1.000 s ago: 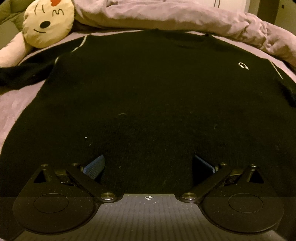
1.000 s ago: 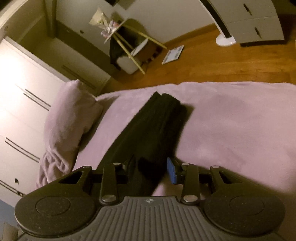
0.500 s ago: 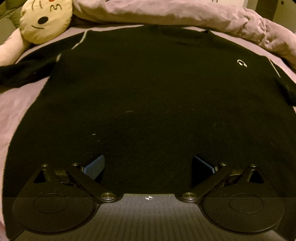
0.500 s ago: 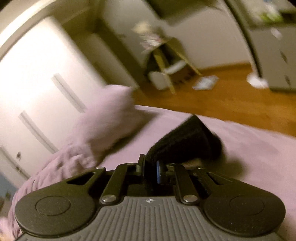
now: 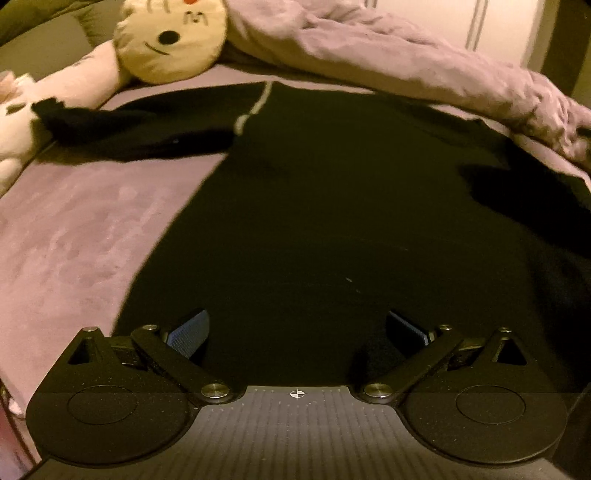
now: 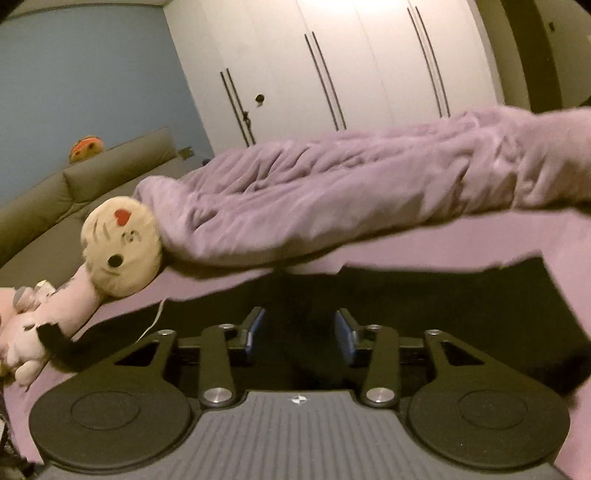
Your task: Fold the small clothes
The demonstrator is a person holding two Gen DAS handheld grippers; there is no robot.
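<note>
A black sweater point(image 5: 325, 206) lies flat on the purple bedsheet point(image 5: 74, 236). Its one sleeve point(image 5: 122, 125) stretches out to the left toward a plush toy; the other side is folded over the body at the right point(image 5: 524, 192). My left gripper point(image 5: 295, 328) is open, low over the sweater's lower part. In the right wrist view the sweater point(image 6: 424, 295) fills the lower middle. My right gripper point(image 6: 299, 332) is open just above it, with dark cloth between and under the pads point(image 6: 255, 332); nothing is pinched.
A bunched purple duvet point(image 6: 351, 192) lies along the far side of the bed. A cream-faced plush toy point(image 5: 170, 33) sits at the upper left, also in the right wrist view point(image 6: 122, 247). White wardrobe doors point(image 6: 369, 66) and a grey headboard point(image 6: 55, 192) stand behind.
My right gripper shut on the sleeve, carried it across over the sweater's body and has opened, letting it go. My left gripper stayed open and shifted toward the sweater's left edge.
</note>
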